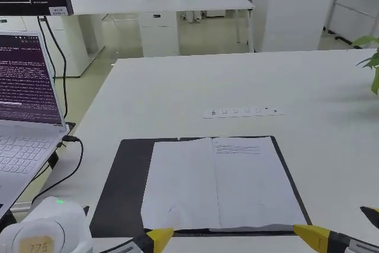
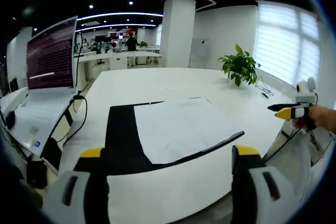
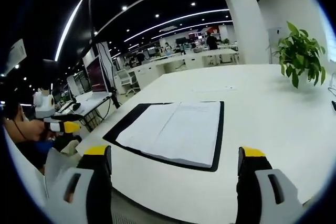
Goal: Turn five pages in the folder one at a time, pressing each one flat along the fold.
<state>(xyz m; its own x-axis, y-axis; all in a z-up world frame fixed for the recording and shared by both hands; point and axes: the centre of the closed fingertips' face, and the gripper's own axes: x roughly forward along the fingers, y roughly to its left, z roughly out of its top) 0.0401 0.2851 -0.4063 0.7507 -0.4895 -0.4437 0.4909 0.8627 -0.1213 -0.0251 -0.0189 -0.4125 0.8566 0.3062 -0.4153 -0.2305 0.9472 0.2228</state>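
A black folder (image 1: 124, 188) lies open near the table's front edge, with white pages (image 1: 219, 182) lying flat on both sides of the fold. The right page carries a few printed lines at its top. My left gripper (image 2: 168, 153) is open just before the folder's near left corner, nothing between its yellow-tipped fingers (image 1: 160, 235). My right gripper (image 1: 340, 223) is open off the near right corner, apart from the folder (image 3: 216, 145). Neither gripper touches the pages (image 3: 178, 129). From the left gripper view, the folder (image 2: 121, 140) stretches ahead.
An open laptop (image 1: 23, 117) stands at the left with a black cable (image 1: 71, 164) trailing toward the folder. A row of sockets (image 1: 243, 111) is set in the table beyond the folder. A potted plant (image 2: 240, 65) stands at the far right.
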